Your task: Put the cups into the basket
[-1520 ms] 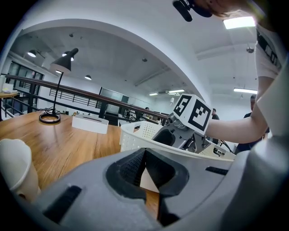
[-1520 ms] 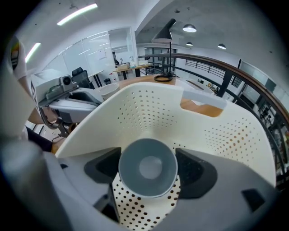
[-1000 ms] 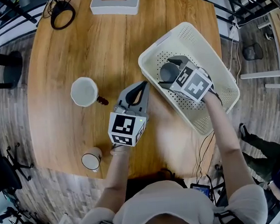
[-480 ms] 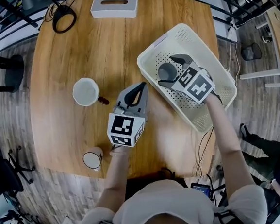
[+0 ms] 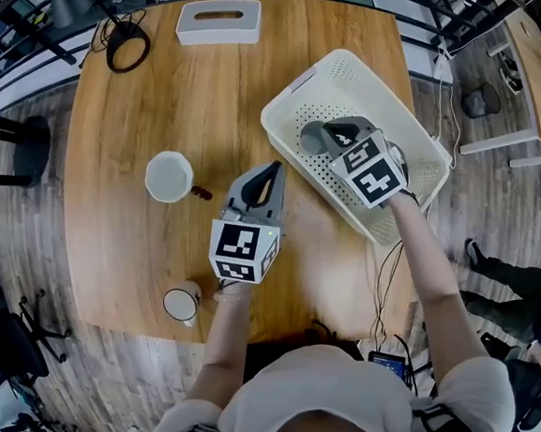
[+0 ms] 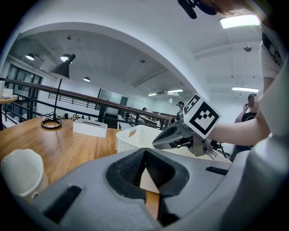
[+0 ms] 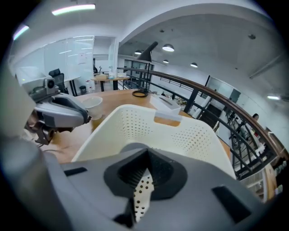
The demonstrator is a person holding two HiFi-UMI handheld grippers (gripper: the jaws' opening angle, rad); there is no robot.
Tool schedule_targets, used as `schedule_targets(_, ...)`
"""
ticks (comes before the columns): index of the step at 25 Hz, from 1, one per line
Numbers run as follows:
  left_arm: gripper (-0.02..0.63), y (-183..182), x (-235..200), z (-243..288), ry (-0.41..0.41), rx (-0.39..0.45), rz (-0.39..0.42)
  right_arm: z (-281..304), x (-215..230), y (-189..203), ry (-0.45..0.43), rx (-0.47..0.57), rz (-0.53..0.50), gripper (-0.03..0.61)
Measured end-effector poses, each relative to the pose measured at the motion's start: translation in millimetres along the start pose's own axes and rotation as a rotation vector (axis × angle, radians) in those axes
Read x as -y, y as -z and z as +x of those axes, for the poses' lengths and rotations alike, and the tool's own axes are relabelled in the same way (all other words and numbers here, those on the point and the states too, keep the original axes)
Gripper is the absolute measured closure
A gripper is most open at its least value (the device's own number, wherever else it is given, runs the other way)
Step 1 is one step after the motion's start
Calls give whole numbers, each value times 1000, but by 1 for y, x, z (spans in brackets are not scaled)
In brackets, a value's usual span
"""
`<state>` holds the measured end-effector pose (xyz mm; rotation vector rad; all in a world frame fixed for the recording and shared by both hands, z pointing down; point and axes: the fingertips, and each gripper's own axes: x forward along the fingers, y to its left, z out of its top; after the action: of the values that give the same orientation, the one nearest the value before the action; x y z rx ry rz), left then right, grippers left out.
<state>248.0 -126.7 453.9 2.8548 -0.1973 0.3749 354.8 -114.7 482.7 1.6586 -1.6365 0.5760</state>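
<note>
With the grey cup (image 5: 312, 139) delivered to the basket (image 5: 356, 60), the right gripper (image 5: 334, 129) was just closed empty; the shut left gripper (image 5: 271, 167) must be opened for the centre-left white cup (image 5: 168, 177).

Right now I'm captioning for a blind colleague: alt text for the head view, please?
A grey cup is in the white basket on a wooden table, the right gripper beside it, jaws just closed on nothing. A big white cup and a small white cup stand on the table left of the shut, empty left gripper.
</note>
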Motion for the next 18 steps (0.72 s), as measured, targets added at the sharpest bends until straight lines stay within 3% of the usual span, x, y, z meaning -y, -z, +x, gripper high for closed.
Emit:
schedule_targets(3, 606, -4, 6, -2, 3, 9, 4, -4, -5, 2, -17, 34, 46, 566)
schedule_targets(14, 606, -18, 31, -15, 43, 37, 40, -39, -16, -9, 72, 110, 46, 566)
schedule_targets(18, 606, -24, 39, -22, 57, 42, 52, -60, -14, -10, 88, 129, 89, 566)
